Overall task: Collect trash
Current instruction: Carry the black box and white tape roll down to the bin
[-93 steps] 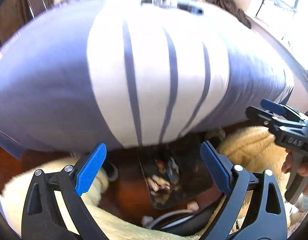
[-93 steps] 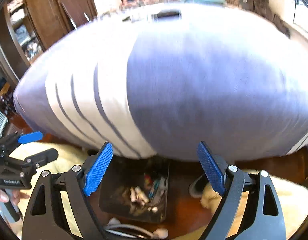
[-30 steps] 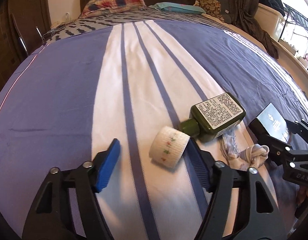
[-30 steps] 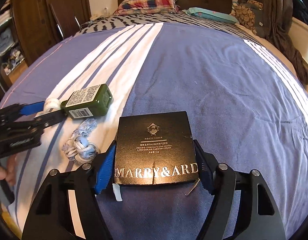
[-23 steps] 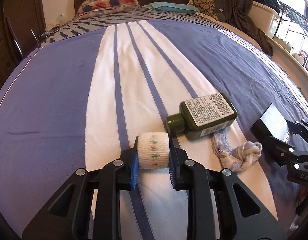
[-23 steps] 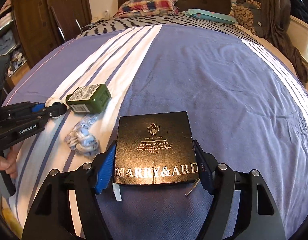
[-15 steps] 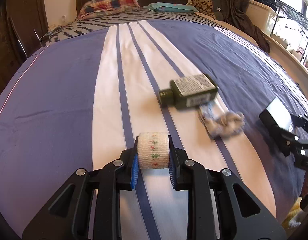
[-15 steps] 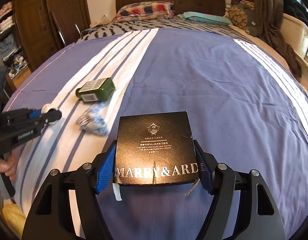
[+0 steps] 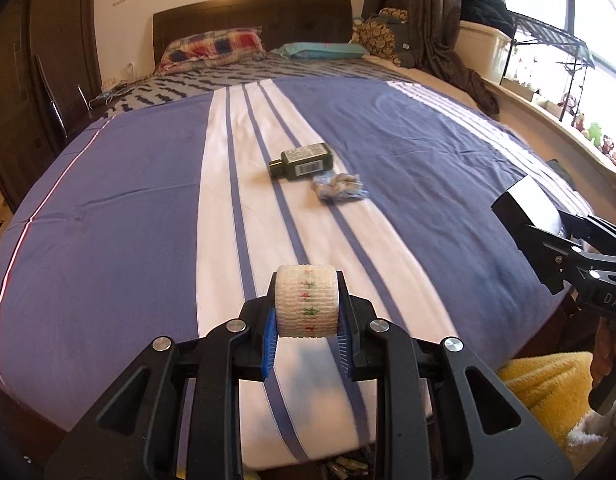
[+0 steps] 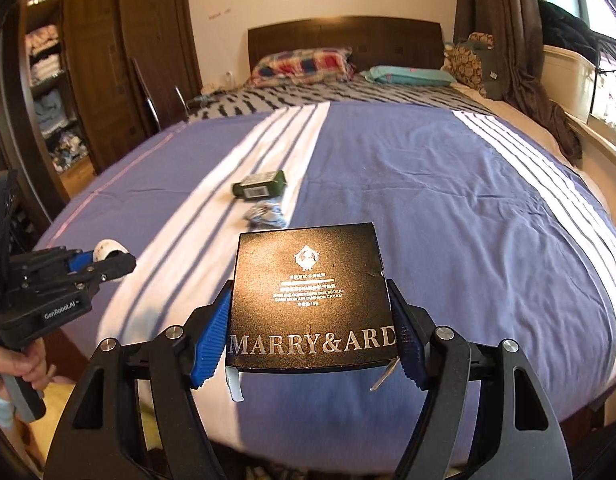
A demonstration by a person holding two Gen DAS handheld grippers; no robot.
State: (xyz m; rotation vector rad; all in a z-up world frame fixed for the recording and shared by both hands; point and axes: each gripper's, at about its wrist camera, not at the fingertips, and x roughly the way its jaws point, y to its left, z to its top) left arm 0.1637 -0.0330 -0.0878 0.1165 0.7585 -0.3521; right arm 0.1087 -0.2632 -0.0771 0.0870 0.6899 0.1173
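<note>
My left gripper (image 9: 306,344) is shut on a white bandage roll (image 9: 307,301) with small coloured marks, held above the foot of the bed. My right gripper (image 10: 308,344) is shut on a flat black cosmetics box (image 10: 310,294) marked MARRY&ARD, also lifted off the bed. A dark green bottle (image 9: 302,160) lies on its side on the white stripe of the bedspread, with a knotted blue-white rag (image 9: 340,187) beside it. Both also show in the right wrist view: the bottle (image 10: 262,186) and the rag (image 10: 266,216).
The bed (image 9: 108,200) has a purple-and-white striped cover, with pillows (image 9: 212,46) at the headboard. A yellow fluffy rug (image 9: 548,392) lies on the floor at the right. A dark bin with scraps (image 9: 348,466) peeks out below the bed's foot. A wardrobe (image 10: 88,80) stands left.
Both grippers have pulled back from the bed and risen, each carrying its item. The left shut on the bandage roll about a second ago. The bottle and rag now look farther away.
</note>
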